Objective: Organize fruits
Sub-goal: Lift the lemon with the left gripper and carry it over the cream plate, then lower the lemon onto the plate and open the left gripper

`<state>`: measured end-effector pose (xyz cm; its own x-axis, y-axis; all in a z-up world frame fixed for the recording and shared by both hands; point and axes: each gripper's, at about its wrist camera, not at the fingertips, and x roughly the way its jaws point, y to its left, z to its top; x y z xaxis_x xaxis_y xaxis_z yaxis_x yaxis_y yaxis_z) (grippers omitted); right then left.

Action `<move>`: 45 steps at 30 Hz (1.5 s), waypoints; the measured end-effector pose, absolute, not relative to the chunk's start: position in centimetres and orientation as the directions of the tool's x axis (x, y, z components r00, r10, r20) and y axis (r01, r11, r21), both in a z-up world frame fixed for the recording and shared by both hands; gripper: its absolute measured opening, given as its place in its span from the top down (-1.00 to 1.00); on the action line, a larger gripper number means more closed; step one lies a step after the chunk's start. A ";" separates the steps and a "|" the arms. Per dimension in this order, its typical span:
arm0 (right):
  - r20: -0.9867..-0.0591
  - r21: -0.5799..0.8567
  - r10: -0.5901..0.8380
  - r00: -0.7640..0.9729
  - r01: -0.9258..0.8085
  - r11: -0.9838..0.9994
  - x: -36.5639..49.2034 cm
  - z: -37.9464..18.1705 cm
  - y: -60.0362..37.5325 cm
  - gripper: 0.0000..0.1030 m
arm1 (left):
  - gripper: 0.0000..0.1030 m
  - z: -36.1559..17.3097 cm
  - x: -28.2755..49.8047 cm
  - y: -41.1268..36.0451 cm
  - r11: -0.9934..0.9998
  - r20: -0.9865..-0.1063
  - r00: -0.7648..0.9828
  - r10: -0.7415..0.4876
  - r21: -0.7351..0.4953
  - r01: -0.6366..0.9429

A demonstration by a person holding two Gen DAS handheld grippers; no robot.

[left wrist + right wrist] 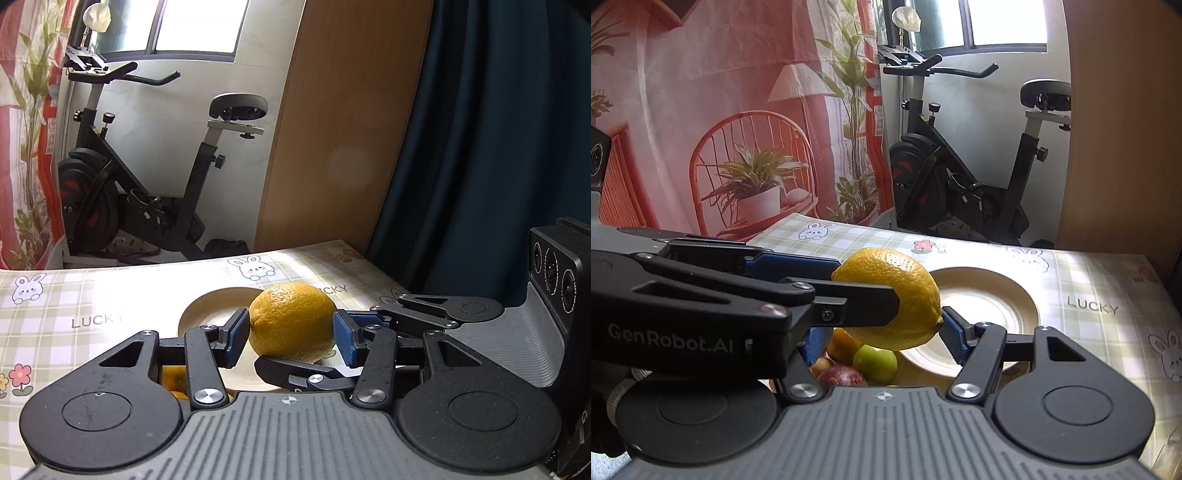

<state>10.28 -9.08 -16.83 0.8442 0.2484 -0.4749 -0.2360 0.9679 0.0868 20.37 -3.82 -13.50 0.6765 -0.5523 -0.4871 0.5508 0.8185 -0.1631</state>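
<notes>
Left wrist view: the table, covered in a green-checked bunny-print cloth, ends at a far edge ahead, and beyond it stands an exercise bike on the floor. A wooden panel and a dark blue curtain close off the right side; the cloth to the left is bare. The left gripper holds a yellow lemon above the cream plate, its blue pads pressed on the fruit's two sides, jaws partly open to the lemon's width. A finger of the right gripper passes under the lemon, touching it from below. The lemon's skin is pebbled, unbruised, bright yellow. Orange fruit shows low behind the left finger.

Right wrist view: the table runs out to the right and far edges; a printed backdrop hangs behind on the left. The right gripper grips the same lemon, one pad at its stem nub, jaws about half open. The left gripper reaches in from the left, its finger across the lemon's front. Below lie a lime, an orange and a dark red fruit, just beside the plate.
</notes>
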 end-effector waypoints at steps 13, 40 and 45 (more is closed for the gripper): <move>-0.532 0.022 0.224 0.816 -0.252 0.968 15.3 -19.3 -8.5 -0.26 | -0.03 -16.6 25.7 -3.0 0.820 -0.562 0.621 -0.547 -0.209 0.533; -0.693 0.059 0.209 0.690 -0.234 0.970 29.7 -26.3 -10.9 -0.26 | -0.02 -22.9 37.6 -3.3 0.852 -0.682 0.538 -0.495 -0.260 0.454; -0.697 0.077 0.218 0.683 -0.231 0.970 30.1 -26.4 -10.4 -0.25 | -0.03 -22.3 38.3 -2.7 0.861 -0.673 0.555 -0.490 -0.274 0.428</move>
